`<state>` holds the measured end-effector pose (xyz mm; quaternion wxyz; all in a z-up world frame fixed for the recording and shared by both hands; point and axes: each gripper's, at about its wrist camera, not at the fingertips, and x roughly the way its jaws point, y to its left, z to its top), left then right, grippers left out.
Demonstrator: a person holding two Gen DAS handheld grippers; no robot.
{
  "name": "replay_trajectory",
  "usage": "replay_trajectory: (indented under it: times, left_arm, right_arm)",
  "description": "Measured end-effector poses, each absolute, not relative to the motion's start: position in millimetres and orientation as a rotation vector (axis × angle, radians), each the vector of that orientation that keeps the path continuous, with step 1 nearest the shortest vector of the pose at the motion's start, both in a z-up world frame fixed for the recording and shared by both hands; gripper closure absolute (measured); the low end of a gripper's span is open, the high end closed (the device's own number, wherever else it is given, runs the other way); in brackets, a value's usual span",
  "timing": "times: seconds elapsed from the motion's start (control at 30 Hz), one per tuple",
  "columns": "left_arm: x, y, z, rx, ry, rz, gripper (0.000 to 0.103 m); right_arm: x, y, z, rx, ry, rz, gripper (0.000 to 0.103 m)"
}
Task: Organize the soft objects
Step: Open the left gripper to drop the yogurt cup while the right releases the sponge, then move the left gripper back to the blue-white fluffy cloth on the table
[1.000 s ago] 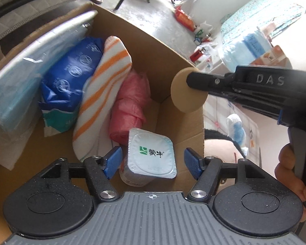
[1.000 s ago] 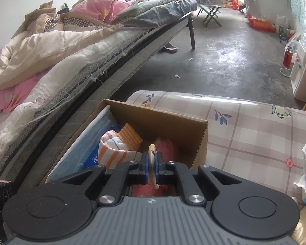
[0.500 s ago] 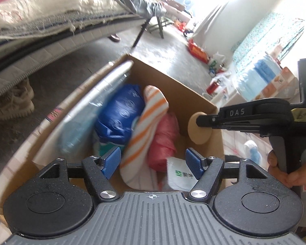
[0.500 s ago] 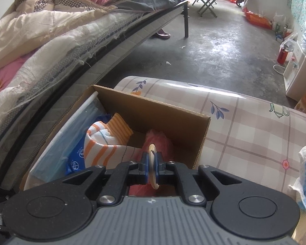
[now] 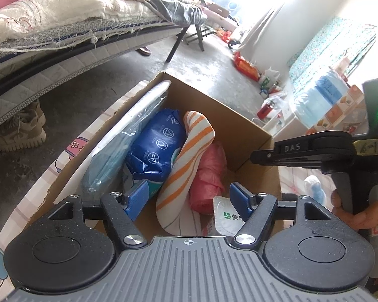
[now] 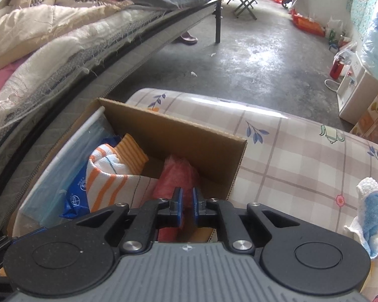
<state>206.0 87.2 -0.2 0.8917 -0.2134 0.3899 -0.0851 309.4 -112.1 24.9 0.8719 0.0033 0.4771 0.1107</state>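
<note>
Now, left view, surface: checked tablecloth (image 5: 70, 156) bearing a cardboard box (image 5: 239, 125); bed (image 5: 63, 25) beyond.
Left view, contents: striped towel (image 5: 186, 166) between blue pack (image 5: 156, 146) and pink bag (image 5: 209, 173) (all inside the box).
Left view, pose: left gripper (image 5: 189, 196) above the box, jaws wide apart, empty.
Right view, surface: blue-and-white cloth (image 6: 370, 214) on the tablecloth, outside the box.
Right view, pose: right gripper (image 6: 186, 201) over the pink bag, jaws nearly together, gripping nothing.
</note>
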Motion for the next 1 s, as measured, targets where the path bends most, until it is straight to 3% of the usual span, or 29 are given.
replay_trajectory:
  times: [0.13,0.3,0.4,0.47,0.7,1.0]
  left_arm:
    - [198.0,88.2,8.4,-0.438,0.777,-0.171,0.031]
    - [174.5,93.3,31.7,-0.428,0.692,-0.171,0.021]
    - [155.7,96.2,49.5,-0.403,0.636,-0.177,0.013]
    - [142.4,97.5,61.5,-0.386,0.605,-0.185,0.007]
    - [102.6,89.2,90.7,-0.306,0.549,-0.231,0.002]
    - [67.0,43.5,99.0,-0.198,0.590,-0.412,0.000]
  right_arm:
    - [293.6,-121.9,43.3,0.077,0.923,0.284,0.094]
    - [251.0,-142.2,81.8,0.164,0.789,0.358,0.090]
    - [214.0,-161.5,107.1,0.223,0.709,0.385,0.066]
    - [186.4,-175.1,121.8,0.252,0.649,0.398,0.039]
    - [77.8,-226.6,152.7,0.311,0.492,0.389,0.030]
    - [-38.2,-281.9,133.2,0.432,0.423,0.267,0.027]
